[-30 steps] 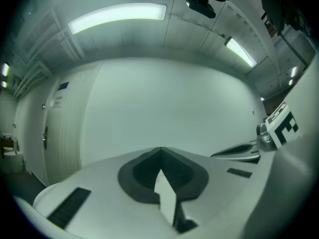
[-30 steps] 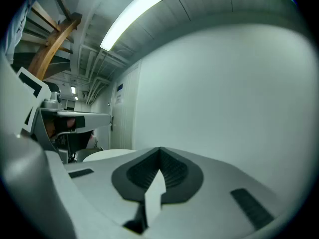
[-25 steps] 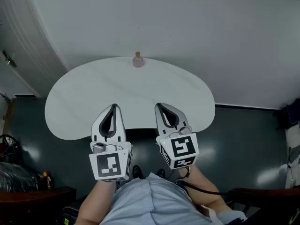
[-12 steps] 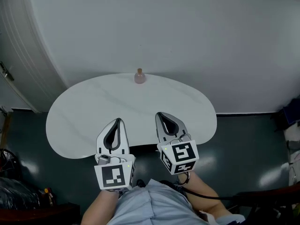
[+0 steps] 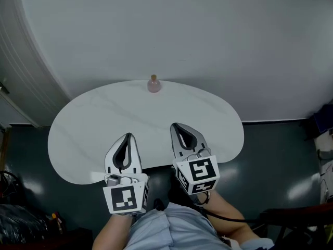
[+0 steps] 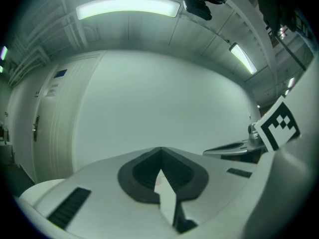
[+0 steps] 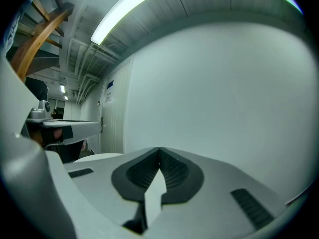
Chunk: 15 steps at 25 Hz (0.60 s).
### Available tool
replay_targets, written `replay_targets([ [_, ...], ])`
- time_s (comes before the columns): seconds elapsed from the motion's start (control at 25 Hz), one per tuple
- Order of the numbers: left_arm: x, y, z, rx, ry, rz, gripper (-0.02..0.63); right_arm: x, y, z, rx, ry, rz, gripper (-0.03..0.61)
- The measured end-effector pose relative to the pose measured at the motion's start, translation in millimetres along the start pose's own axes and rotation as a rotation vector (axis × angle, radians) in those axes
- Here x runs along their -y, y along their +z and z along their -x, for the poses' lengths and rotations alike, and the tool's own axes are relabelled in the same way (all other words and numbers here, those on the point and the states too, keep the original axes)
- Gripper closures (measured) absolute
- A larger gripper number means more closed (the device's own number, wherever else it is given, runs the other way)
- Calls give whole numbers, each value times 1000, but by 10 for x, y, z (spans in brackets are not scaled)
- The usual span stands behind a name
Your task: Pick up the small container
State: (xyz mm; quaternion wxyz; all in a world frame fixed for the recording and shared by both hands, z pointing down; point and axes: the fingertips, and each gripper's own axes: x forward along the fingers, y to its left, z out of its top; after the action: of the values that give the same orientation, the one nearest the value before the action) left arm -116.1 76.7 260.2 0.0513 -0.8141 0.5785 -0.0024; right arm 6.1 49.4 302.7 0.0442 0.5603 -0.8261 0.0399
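A small pink container (image 5: 153,83) with a brownish cap stands at the far edge of the white kidney-shaped table (image 5: 93,134), seen in the head view. My left gripper (image 5: 127,136) hovers over the table's near edge, jaws shut and empty. My right gripper (image 5: 176,125) is beside it, a little further in, also shut with nothing held. Both are well short of the container. In the left gripper view the jaw tips (image 6: 160,149) meet, and the container shows only as a faint pink spot between the pads. The right gripper view shows meeting tips (image 7: 159,149) against the wall.
A plain white wall (image 5: 197,35) rises right behind the table. Dark glossy floor (image 5: 281,155) surrounds the table. A door (image 6: 55,118) stands at the left. The right gripper's marker cube (image 6: 279,126) shows at the right of the left gripper view.
The head view has tilted up, so the table and container sit lower in frame. Both grippers stay shut and keep much the same pose over the table's near edge.
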Motion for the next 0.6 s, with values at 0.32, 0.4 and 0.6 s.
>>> replay_targets([
  [0.32,5,-141,-419,-60,4,-25,615,275,-58,-374,-26,14,-32,577],
  [0.4,5,-166,-550,-74,9,-28,615,348,-48,-499,-32,26,-38,577],
  [0.6,18,-155,-825,-98,36,-41,615,494,-13,-725,-46,70,-44,577],
])
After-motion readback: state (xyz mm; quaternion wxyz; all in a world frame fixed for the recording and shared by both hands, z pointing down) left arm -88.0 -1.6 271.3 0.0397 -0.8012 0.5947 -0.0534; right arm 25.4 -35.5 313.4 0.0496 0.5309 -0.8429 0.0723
